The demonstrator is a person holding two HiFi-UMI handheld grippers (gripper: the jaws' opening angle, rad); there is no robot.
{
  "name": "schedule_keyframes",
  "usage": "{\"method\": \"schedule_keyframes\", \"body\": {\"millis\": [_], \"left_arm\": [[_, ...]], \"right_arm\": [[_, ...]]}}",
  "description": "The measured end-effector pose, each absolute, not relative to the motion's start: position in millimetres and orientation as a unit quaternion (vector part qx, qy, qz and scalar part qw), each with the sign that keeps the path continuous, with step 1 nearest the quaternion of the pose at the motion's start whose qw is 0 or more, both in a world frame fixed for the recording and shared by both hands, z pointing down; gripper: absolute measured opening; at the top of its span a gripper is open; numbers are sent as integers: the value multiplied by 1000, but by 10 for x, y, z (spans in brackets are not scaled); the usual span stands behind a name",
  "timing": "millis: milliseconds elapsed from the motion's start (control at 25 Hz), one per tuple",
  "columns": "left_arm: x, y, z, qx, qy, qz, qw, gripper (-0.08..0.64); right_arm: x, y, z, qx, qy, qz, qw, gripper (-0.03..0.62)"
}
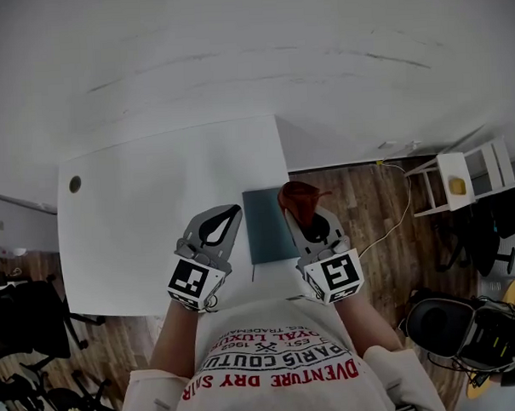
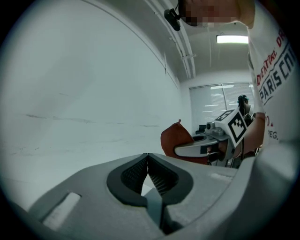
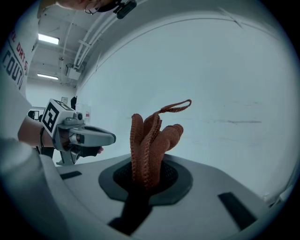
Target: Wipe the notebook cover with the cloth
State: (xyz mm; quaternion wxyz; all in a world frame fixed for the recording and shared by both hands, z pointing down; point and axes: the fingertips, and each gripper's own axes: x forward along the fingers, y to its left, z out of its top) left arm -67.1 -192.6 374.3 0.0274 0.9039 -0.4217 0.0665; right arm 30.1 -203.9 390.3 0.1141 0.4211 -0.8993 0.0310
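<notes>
First, wall [image 1: 251, 64]: pale and bare, rising behind the table's far edge.
Floor [image 1: 359, 196]: wooden boards, showing right of the table and off its near side.
Table [image 1: 156, 222]: white and rectangular, with a small round hole [image 1: 74, 184] by its far left corner.
Chair [image 1: 28, 321]: black office chair on the floor off the table's near left corner.
Stand [image 1: 465, 178]: white open shelf unit well right of the table; a small yellow thing [image 1: 455, 185] sits on its shelf.
Bag [image 1: 468, 336]: dark, on the floor right of the table's near side; contents cannot be made out.
Notebook [image 1: 265, 230]: dark teal cover, lying flat at the table's near right corner.
Left gripper [image 2: 148, 161]: over the table's near edge, just left of the notebook; jaws pressed together with nothing between them.
Right gripper [image 1: 299, 216]: over the table's near right corner, overlapping the notebook's right edge from above; jaws pinching the cloth.
Cloth [image 3: 150, 140]: rust-coloured knit, bunched, sticking out past the jaw tips with a loop at its end; it covers the notebook's far right corner in the head view, contact cannot be told.
Cable [image 1: 398, 215]: thin, trailing over the floor right of the table.
</notes>
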Motion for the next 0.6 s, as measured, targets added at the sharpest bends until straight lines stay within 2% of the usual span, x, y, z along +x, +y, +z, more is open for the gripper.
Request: {"method": "schedule_keyframes", "body": {"millis": [600], "left_arm": [[-720,-1833,3595,905,-424,37,28,11]], "right_arm": [[201,-1961,3688,413,-906,47,81,63]]}}
